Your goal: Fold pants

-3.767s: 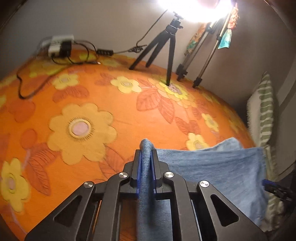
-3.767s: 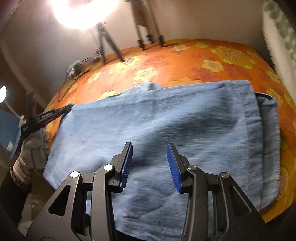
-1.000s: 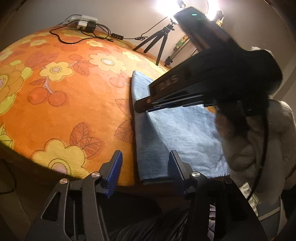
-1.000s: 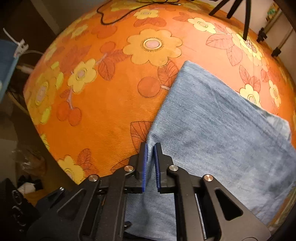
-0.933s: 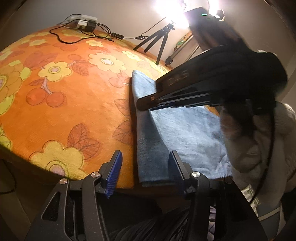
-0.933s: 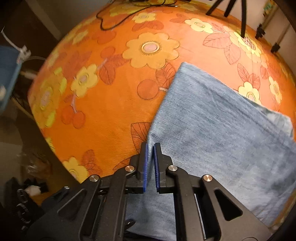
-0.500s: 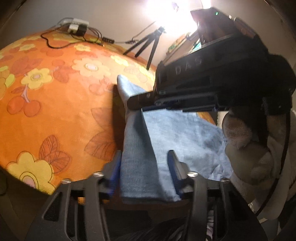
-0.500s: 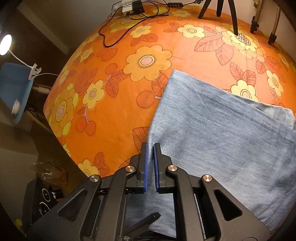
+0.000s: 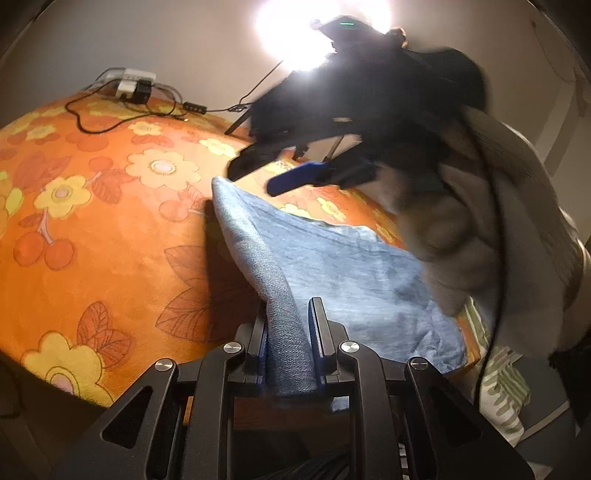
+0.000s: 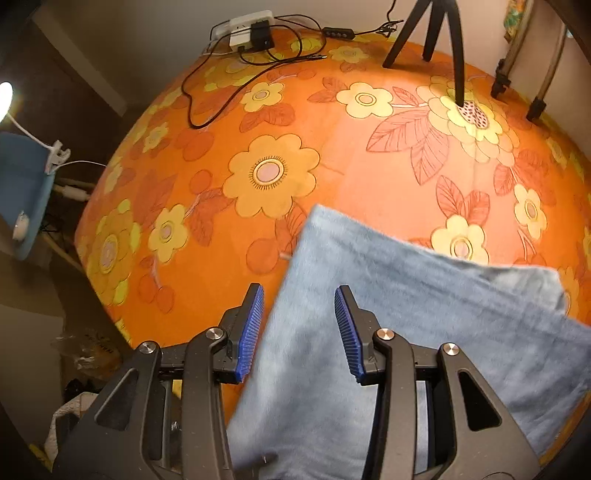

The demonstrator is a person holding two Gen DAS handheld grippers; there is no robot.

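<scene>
pants (image 9: 332,266) folded on the orange flowered counter (image 9: 110,236) | left gripper (image 9: 288,343) fingers closing on the raised fold edge | right gripper (image 10: 299,328) fingers opening, cloth loose between | risk: one-sided lift probably drags the fold crooked

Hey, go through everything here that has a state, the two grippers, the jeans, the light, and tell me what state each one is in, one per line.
left gripper: jaws closing on a raised fold of the pants, denim between the pads.
right gripper: jaws opening, nothing pinched, poised above the pants.
pants: folded, lying on the orange floral tabletop, near edge lifted at the left gripper.
lamp: on, glaring.
power strip: plug and cables attached.
</scene>
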